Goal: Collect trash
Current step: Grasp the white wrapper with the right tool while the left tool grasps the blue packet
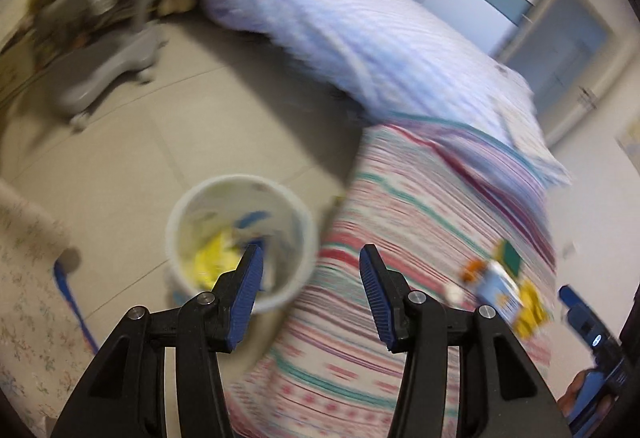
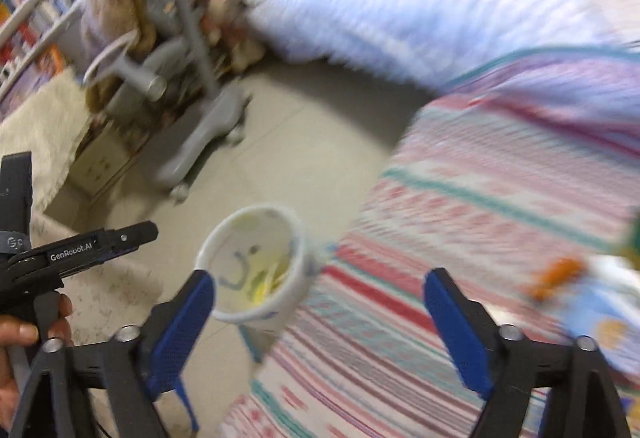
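A white waste bin (image 1: 240, 242) stands on the floor beside the bed, with yellow and blue trash inside; it also shows in the right wrist view (image 2: 256, 266). My left gripper (image 1: 310, 266) is open and empty, above the bin's right rim and the bed edge. A pile of trash (image 1: 504, 290), orange, green, yellow and a light blue packet, lies on the striped blanket (image 1: 420, 230) to the right. My right gripper (image 2: 320, 302) is open and empty, over the blanket (image 2: 500, 198), with the blurred trash (image 2: 588, 298) to its right. Both views are motion-blurred.
A grey wheeled chair (image 1: 108, 50) draped with clothes stands on the tiled floor at the back left, also in the right wrist view (image 2: 188, 86). A light blue quilt (image 1: 360, 30) covers the far bed. A bookshelf (image 2: 28, 6) is at far left.
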`<state>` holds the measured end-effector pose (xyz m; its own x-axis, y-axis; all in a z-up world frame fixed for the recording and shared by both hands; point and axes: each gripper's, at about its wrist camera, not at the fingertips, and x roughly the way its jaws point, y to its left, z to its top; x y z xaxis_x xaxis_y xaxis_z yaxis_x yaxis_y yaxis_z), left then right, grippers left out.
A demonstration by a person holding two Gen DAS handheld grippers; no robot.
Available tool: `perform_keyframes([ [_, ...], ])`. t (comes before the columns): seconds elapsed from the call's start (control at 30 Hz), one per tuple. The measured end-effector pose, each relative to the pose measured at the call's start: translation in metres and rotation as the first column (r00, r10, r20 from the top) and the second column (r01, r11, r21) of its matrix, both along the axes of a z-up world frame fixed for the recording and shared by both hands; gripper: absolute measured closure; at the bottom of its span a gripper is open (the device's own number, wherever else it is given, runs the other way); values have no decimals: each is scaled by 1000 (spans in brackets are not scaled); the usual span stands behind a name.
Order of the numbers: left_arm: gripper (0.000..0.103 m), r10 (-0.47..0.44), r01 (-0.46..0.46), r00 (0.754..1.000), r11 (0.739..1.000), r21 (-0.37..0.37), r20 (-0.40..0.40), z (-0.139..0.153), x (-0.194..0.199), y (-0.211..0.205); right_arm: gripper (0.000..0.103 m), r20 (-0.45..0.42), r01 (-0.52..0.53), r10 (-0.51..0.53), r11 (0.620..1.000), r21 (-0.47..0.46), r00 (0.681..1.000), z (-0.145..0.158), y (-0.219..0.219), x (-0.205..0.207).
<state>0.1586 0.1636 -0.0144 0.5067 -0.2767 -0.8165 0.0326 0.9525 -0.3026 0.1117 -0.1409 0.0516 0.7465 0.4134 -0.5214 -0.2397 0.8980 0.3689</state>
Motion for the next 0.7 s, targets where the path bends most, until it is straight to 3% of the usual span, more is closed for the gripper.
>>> perform_keyframes([
  [0.17, 50, -179, 179, 984, 984, 1, 10, 28, -23, -80, 8, 13, 207, -207, 977, 43, 978, 16, -79, -62],
  [0.37, 50, -258, 257, 966, 964, 61, 7, 31, -65, -156, 8, -43, 325, -322, 937, 126, 946, -5, -147, -84],
  [0.5, 50, -311, 311, 950, 948, 65, -10, 7, -96, -204, 7, -104, 346, -331, 916, 202, 938, -57, -184, -84],
  [0.57, 49, -345, 349, 935, 936, 38, -76, -19, -105, -233, 8, -152, 357, -330, 911, 209, 932, -84, -197, -84],
  [0.7, 49, -378, 366, 905, 926, -97, -196, -71, -105, -263, 8, -271, 404, -351, 898, 173, 896, -126, -212, -97],
])
